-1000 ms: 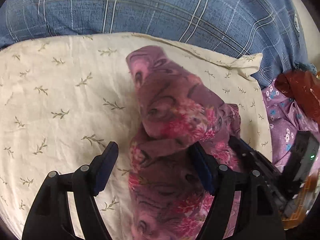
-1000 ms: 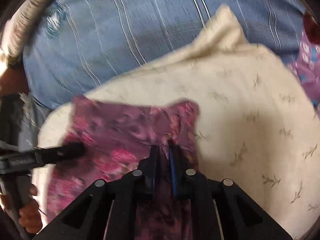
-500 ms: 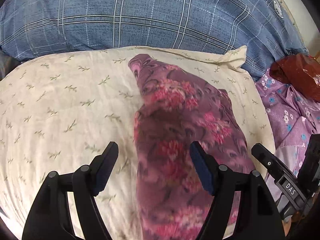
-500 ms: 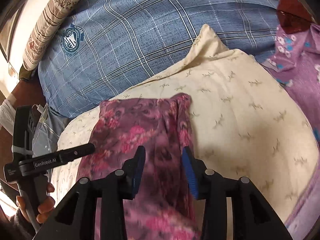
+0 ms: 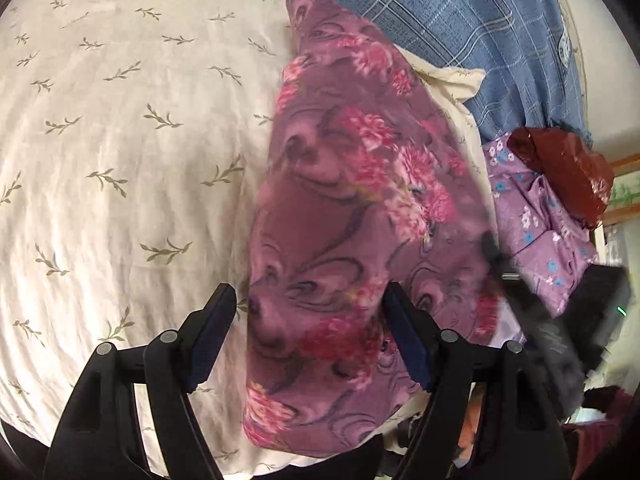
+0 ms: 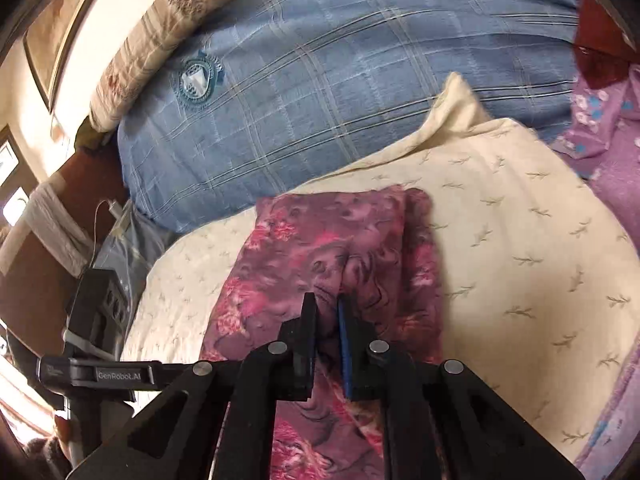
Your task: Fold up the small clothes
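Where the cream pillow printed with small olive sprigs fills the foreground, we list the following items. Item one: a purple garment of soft cloth with pink flowers and dark swirls, folded to a long narrow shape and lying lengthwise on the pillow, its far end near the pillow's back edge. Item two: the left gripper, black with dark blue pads, fingers spread wide and released; we see the garment's near left edge below the gap, with neither pad pressing on it. Item three: the right gripper, its fingers clenched almost together over the middle of the garment; a raised ridge of the purple cloth sits just ahead of the tips, and we cannot tell whether cloth is pinched between the pads. Item four: a large blue plaid cushion with a round crest badge, behind the pillow and touching it. Item five: a lilac cloth with small blue and white flowers, beside the pillow's right end. Item six: a dark red crinkled plastic bag, resting on the lilac cloth. Item seven: a beige striped bolster, behind the blue cushion.
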Demonstrator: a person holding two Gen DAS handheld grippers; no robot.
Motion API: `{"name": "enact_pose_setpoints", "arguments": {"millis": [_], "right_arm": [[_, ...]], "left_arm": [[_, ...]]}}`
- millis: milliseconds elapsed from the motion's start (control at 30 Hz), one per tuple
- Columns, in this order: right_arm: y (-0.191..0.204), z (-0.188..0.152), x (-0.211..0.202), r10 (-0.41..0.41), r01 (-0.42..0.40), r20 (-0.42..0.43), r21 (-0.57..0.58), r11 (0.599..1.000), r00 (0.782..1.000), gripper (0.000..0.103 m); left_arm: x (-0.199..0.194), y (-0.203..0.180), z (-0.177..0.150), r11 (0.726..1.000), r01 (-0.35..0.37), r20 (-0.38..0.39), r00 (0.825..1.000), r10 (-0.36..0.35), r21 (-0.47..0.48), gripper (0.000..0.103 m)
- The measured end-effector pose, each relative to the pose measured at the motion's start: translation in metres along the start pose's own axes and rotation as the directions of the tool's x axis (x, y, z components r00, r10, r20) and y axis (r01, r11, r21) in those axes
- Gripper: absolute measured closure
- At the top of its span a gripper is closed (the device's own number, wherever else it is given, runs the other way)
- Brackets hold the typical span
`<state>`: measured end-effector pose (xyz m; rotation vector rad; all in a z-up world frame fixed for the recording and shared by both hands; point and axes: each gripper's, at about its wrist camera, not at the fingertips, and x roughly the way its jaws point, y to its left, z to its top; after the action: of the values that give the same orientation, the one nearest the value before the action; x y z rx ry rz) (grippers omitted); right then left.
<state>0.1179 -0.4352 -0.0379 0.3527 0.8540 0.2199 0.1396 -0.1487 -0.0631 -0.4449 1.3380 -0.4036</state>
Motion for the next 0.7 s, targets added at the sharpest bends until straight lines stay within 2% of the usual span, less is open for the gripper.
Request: {"name": "enact_pose_setpoints", "arguments": {"millis": [67, 100, 167, 200, 300, 367, 400, 500, 567, 633, 700], "right_arm": [[-0.013, -0.011, 0.02, -0.041, 0.042, -0.075, 0.006, 0.999, 0.996, 0.093], [-0.014, -0.014, 0.013, -0.028, 0.029, -0.04, 0.018, 0.999, 0.999, 0.093], [-0.012, -0.014, -0.004, 0.01, -0.01, 0.003, 0.052, 0.999, 1.0, 0.082], [-0.01, -0.014, -0.016, 0.035, -0.036, 0.033, 0.058, 0.998, 0.999, 0.082], [-0.003, -0.022, -0.047, 0.077, -0.079, 0.08, 0.027, 0.997, 0.994, 0.08], [0.0, -0.034, -0.058, 0.075, -0.077, 0.09, 0.018, 0.997, 0.993, 0.066], [0.0, -0.043, -0.06, 0.061, -0.062, 0.087, 0.011, 0.998, 0.994, 0.065], [-0.011, -0.066, -0.037, -0.011, 0.011, -0.004, -0.013, 1.0, 1.0, 0.069], [-0.016, -0.078, -0.019, -0.042, 0.041, -0.058, -0.016, 0.999, 0.997, 0.07], [-0.011, -0.074, -0.026, -0.047, 0.047, -0.043, -0.018, 0.999, 0.998, 0.069], [-0.008, -0.065, -0.042, -0.018, 0.018, -0.013, -0.012, 1.0, 1.0, 0.065]], "left_arm": [[0.003, -0.007, -0.005, 0.999, -0.03, 0.008, 1.0, 0.029, 0.025, 0.027], [0.001, -0.011, -0.007, 0.998, -0.045, 0.022, 0.999, 0.044, 0.039, 0.027], [-0.007, -0.021, -0.014, 0.992, -0.097, 0.063, 0.994, 0.092, 0.082, 0.027], [-0.01, -0.024, -0.016, 0.989, -0.11, 0.071, 0.992, 0.104, 0.098, 0.028], [-0.024, -0.027, -0.029, 0.988, -0.086, 0.083, 0.994, 0.076, 0.128, 0.028], [-0.028, -0.025, -0.039, 0.987, -0.071, 0.086, 0.995, 0.059, 0.144, 0.028], [-0.026, -0.024, -0.045, 0.986, -0.072, 0.08, 0.995, 0.06, 0.153, 0.028], [0.001, -0.014, -0.055, 0.981, -0.101, 0.016, 0.995, 0.099, 0.166, 0.027], [0.012, -0.005, -0.054, 0.986, -0.088, -0.008, 0.996, 0.091, 0.143, 0.027], [0.003, -0.005, -0.052, 0.988, -0.066, -0.009, 0.998, 0.068, 0.141, 0.027], [-0.014, -0.009, -0.05, 0.984, -0.034, 0.005, 0.999, 0.034, 0.175, 0.027]]}}
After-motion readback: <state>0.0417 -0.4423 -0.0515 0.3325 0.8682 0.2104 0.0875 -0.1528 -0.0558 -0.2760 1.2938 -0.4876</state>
